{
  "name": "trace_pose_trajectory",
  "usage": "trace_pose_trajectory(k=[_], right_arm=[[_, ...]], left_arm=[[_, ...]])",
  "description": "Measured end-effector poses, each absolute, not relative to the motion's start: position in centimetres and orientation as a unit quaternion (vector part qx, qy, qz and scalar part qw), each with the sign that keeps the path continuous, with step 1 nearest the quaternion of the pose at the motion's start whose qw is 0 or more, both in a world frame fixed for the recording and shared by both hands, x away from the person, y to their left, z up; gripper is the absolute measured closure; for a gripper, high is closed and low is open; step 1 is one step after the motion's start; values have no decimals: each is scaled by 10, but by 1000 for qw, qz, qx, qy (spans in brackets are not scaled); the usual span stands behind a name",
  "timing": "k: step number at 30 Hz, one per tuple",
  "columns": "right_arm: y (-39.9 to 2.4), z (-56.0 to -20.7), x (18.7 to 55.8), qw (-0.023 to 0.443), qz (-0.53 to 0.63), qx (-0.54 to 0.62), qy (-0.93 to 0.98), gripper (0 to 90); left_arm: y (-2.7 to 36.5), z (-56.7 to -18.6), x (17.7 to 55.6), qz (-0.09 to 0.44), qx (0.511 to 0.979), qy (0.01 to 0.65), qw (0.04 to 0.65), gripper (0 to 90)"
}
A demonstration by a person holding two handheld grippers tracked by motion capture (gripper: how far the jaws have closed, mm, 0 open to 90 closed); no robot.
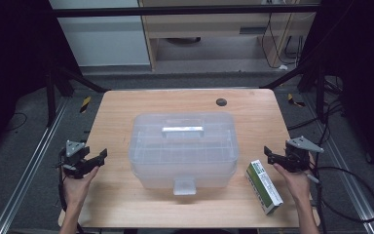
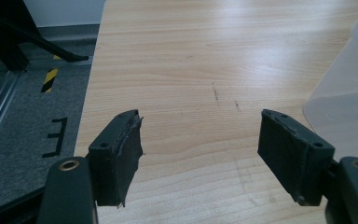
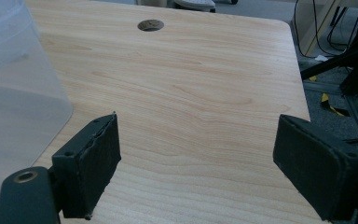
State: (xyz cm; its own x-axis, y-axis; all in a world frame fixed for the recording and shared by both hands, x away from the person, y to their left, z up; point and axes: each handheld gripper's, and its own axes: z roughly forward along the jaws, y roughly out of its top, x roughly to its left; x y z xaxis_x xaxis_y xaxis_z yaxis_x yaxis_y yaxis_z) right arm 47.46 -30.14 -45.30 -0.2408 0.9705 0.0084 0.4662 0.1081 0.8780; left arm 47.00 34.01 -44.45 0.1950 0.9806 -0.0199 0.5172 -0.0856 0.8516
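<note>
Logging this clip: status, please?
Left tool open, empty. Right tool open, empty. Translucent storage box lidded, mid-table; green-and-white carton flat beside it. Nothing in the way.

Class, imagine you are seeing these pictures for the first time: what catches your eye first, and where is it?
A big clear plastic box with its lid shut sits mid-table, handle on top. A small green-and-white carton lies to its right, near the right claw. The left claw hovers at the table's left edge; both claws are open and empty.
</note>
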Motion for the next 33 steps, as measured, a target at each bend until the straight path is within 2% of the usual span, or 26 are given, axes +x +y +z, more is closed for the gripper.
trace_pose_trajectory(k=[11,20,33], right_arm=[[-300,-441,469,302,422,516,681,159],[-295,-430,465,299,431,505,686,165],[-282,-423,463,289,425,483,709,163]], left_arm=[[334,-433,468,301,695,532,379,376],[325,-409,461,293,712,502,394,332],[304,-377,447,307,726,458,410,325]])
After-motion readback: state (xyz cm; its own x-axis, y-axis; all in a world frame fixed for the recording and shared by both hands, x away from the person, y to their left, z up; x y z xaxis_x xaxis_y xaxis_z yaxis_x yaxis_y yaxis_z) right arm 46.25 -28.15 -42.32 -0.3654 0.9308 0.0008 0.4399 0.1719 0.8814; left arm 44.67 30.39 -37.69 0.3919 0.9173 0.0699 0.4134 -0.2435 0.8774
